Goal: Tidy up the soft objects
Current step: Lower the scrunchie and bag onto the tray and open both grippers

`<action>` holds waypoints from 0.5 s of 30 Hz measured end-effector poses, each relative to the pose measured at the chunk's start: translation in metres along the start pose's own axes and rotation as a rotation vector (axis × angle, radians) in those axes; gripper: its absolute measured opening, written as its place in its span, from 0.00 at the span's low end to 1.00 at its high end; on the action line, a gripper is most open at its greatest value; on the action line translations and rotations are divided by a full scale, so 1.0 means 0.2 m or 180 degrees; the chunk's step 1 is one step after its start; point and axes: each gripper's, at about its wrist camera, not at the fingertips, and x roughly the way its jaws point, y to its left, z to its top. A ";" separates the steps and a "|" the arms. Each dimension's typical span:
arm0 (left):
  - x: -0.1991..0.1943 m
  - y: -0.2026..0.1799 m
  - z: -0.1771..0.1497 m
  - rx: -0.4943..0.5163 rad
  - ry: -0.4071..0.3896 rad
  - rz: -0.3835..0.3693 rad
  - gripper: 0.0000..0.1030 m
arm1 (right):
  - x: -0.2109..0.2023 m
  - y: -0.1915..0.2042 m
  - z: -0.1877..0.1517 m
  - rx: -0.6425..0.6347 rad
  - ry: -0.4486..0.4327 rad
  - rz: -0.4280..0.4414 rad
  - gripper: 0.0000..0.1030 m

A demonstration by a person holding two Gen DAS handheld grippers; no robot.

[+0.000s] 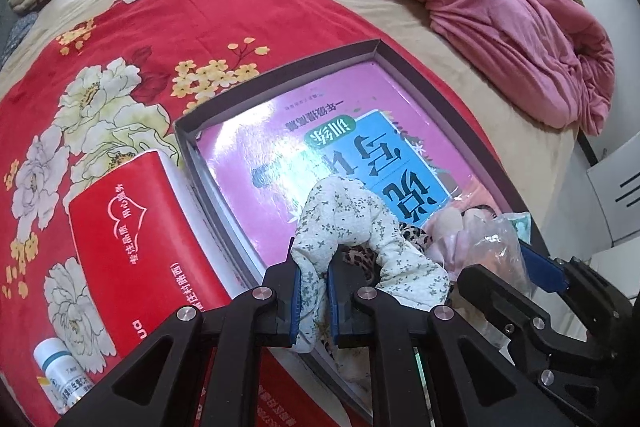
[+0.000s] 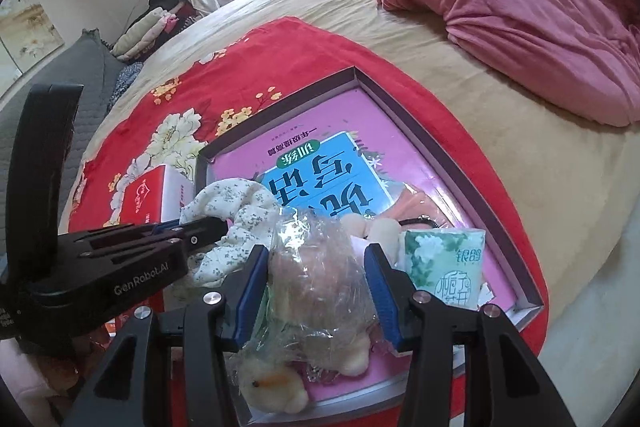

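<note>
A shallow dark-rimmed box (image 1: pixel 280 67) lies on a red flowered blanket (image 1: pixel 160 27), with a pink and blue book (image 1: pixel 360 155) flat inside it. My left gripper (image 1: pixel 314 279) is shut on a white floral cloth (image 1: pixel 352 223) that arches over the box's near end; the same left gripper (image 2: pixel 208 227) and cloth (image 2: pixel 240 223) show at the left of the right wrist view. My right gripper (image 2: pixel 316 259) is shut on a cream plush toy in a clear plastic bag (image 2: pixel 320 279), low over the box's near corner. It also shows as the right gripper (image 1: pixel 508 267) beside the left one.
A leopard-print cloth (image 1: pixel 360 259) and a green tissue pack (image 2: pixel 444 263) lie in the box. A red tissue box (image 1: pixel 140 227) and a white bottle (image 1: pixel 60 367) sit left of it. A pink quilt (image 1: pixel 480 7) is heaped at the far right of the bed.
</note>
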 end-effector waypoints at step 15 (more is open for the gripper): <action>0.02 0.00 0.00 0.0022 0.0035 -0.0020 0.12 | 0.03 0.04 0.03 -0.0126 0.0058 -0.0092 0.55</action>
